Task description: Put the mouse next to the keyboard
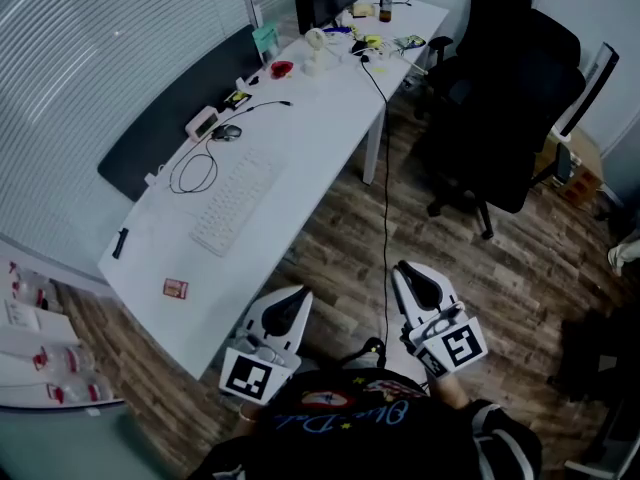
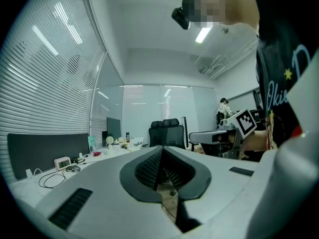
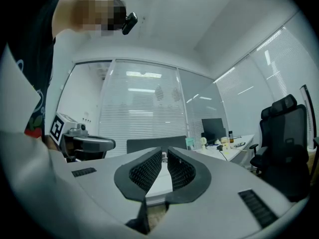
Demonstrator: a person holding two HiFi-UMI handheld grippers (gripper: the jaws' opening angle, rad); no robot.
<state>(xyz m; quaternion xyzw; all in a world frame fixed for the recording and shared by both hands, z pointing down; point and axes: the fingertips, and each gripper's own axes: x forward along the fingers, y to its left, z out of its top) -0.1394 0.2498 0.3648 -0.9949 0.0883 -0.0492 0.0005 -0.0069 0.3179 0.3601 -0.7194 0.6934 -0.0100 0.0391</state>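
Note:
The dark mouse (image 1: 227,133) lies on the white desk (image 1: 300,138), beyond the far end of the white keyboard (image 1: 235,200), and its cable (image 1: 195,173) loops beside the keys. In the left gripper view the mouse (image 2: 74,169) is small, next to a white clock (image 2: 62,162). My left gripper (image 1: 300,298) (image 2: 162,153) and right gripper (image 1: 408,271) (image 3: 164,158) are both held close to the person's body over the wooden floor, short of the desk's near corner. Both are shut, with nothing between the pads.
A black office chair (image 1: 505,108) stands to the right of the desk. A cable (image 1: 385,168) hangs from the desk to the floor. A small red card (image 1: 175,288), a black stick-like item (image 1: 120,243) and far-end clutter (image 1: 350,43) lie on the desk. A dark panel (image 1: 170,118) backs it.

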